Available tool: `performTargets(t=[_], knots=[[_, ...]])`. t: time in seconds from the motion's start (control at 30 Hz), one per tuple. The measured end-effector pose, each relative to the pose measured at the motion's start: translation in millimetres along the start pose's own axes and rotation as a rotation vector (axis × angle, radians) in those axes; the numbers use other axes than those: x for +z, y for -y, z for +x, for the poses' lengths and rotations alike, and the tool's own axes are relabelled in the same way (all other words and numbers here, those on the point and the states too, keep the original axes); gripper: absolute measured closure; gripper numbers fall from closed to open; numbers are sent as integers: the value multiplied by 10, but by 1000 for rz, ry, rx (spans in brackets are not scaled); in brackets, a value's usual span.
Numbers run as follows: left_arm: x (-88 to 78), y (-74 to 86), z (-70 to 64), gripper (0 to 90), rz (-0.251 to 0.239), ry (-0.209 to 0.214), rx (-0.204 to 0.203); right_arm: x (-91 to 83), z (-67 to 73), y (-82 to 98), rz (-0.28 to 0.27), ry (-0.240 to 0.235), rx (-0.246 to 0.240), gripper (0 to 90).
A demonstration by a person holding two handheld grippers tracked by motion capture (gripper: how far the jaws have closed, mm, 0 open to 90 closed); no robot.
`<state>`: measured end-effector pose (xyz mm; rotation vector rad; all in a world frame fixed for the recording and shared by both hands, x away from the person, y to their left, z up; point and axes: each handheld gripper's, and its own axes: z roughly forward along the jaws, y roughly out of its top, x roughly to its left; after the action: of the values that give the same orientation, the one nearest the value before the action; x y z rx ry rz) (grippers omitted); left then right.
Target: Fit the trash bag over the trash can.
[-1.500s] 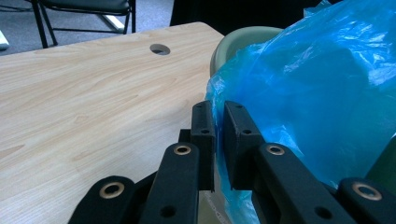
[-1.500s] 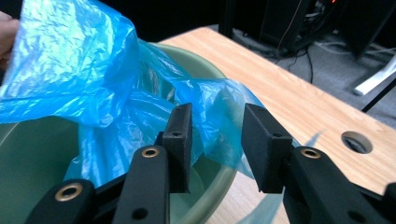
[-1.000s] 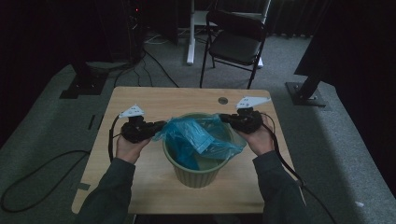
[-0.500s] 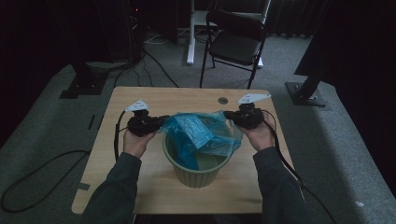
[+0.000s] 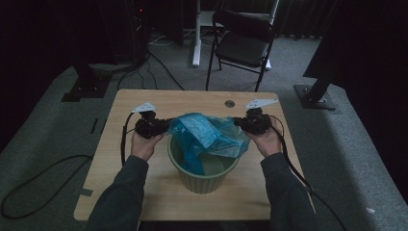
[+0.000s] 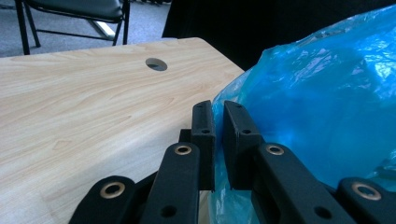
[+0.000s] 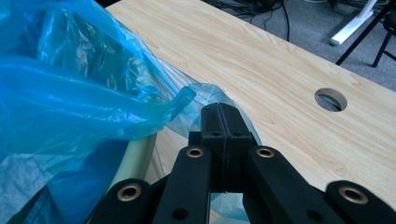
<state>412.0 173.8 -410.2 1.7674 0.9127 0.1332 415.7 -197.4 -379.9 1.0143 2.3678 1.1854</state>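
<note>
Centrally, a crinkled translucent blue plastic bag (image 5: 208, 136) is stretched over the mouth of a pale green ribbed plastic bin (image 5: 202, 169), spanning between both tools. Left tool (image 5: 165, 126): black jaws nearly closed, pinching the bag's left edge, a thin fold of film between the pads. Right tool (image 5: 236, 123): jaws fully closed, clamping the bag's right edge, which puckers just ahead of the fingertips. Bag: glossy, wrinkled, partly sagging into the bin. Bin: round, matte, tapering, standing on a light wood-grain desk (image 5: 120, 183) with a round cable hole (image 5: 229, 103).
</note>
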Motion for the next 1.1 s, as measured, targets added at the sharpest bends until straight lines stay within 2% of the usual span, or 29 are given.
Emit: performTargets(t=[0.27,0.37,0.43,0.47,0.6,0.67,0.8,1.0,1.1], knots=[[16,38,76,841,5,-22,-21,60,-2,28,11,-9,9,900],[0,65,119,852,16,-54,-35,74,7,46,17,-10,5,900],[-22,92,163,853,7,-38,-62,82,-4,62,27,-7,9,900],[-22,92,163,853,7,-38,-62,82,-4,62,27,-7,9,900],[-70,93,154,852,2,-46,-51,55,-38,95,16,-16,29,789],[-82,91,153,846,-4,-46,-52,31,-34,96,12,-13,26,771],[-172,81,140,767,-20,-68,-43,-65,-34,92,-17,-4,24,711],[-351,53,142,675,-54,-104,-43,-213,-51,75,-53,-2,33,694],[-446,45,143,646,-73,-109,-51,-263,-45,71,-62,-2,30,690]])
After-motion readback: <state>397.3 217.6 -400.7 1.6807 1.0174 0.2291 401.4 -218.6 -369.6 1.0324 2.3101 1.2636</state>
